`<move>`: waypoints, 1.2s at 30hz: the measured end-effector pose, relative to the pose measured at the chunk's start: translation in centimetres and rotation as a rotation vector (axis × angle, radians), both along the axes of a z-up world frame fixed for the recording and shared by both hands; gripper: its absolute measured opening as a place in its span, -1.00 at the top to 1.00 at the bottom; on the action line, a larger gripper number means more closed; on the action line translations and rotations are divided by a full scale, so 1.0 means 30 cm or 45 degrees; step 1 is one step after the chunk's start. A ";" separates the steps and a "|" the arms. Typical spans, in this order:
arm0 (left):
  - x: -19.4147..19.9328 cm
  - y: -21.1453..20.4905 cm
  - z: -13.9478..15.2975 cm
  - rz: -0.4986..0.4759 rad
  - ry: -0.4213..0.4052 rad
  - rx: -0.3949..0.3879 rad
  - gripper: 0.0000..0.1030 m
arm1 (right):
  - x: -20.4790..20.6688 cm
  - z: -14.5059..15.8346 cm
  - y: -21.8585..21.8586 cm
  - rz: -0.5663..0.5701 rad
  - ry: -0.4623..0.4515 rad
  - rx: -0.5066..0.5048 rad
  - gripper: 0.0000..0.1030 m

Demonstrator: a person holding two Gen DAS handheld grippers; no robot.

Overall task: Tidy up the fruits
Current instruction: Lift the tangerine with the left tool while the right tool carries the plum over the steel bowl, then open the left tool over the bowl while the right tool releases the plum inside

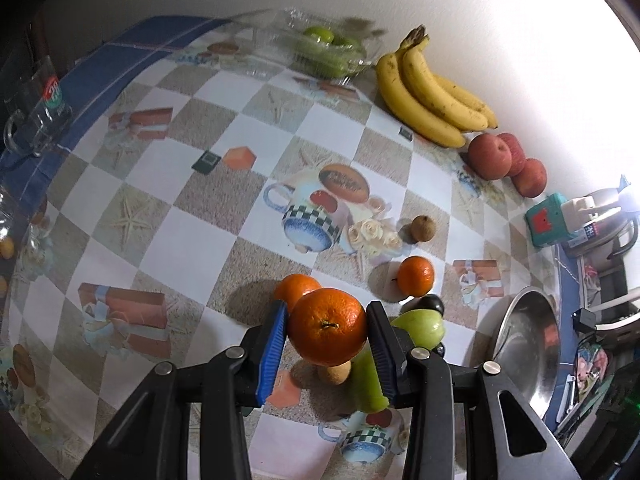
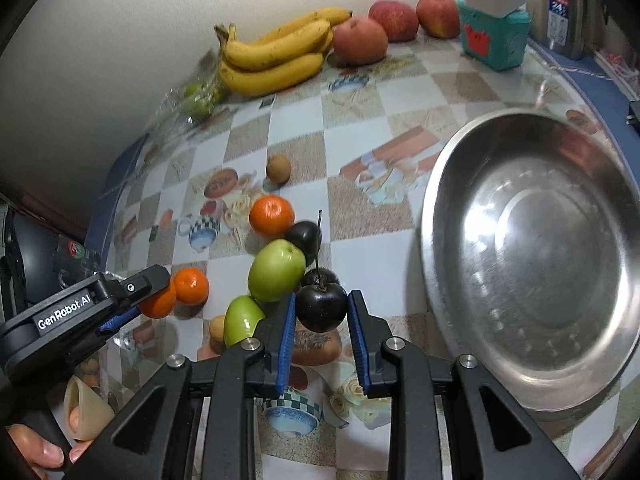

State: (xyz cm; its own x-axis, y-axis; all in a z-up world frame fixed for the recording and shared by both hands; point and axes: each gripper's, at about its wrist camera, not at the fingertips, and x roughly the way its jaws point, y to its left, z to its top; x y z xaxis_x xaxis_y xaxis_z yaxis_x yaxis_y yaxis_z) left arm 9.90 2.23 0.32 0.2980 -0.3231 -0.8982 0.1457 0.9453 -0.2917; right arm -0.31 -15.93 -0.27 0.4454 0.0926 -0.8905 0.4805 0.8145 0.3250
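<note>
Orange [image 1: 327, 326] is clamped between left gripper [image 1: 327, 340] pads, above the fruit pile left of the steel bowl [image 2: 532, 256]; dark cherry [image 2: 321, 307] is pinched in right gripper [image 2: 321, 334], just beside the bowl rim; both should be carried level, released low inside bowl; squeeze to be kept light on cherry.

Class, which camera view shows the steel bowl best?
The right wrist view: the steel bowl fills its right side, rim and empty inside plain. The left wrist view catches only a squeezed slice at its right edge, partly behind the left gripper.
</note>
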 end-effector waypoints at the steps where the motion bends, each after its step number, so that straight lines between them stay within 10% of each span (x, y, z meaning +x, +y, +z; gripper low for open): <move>1: -0.003 -0.005 0.007 -0.004 -0.010 -0.005 0.17 | -0.003 0.008 -0.006 -0.009 -0.006 -0.005 0.48; 36: -0.383 -0.687 -0.025 -0.769 -0.182 -0.041 0.17 | -0.369 0.069 -0.524 -0.624 0.030 -0.111 0.47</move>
State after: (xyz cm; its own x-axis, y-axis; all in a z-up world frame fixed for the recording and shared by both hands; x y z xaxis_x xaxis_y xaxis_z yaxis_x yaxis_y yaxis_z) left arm -1.60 -18.37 -0.43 0.1707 -0.4985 -0.8499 0.6921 0.6746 -0.2566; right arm -11.39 -31.66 1.79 0.3975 -0.1977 -0.8960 0.8199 0.5150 0.2501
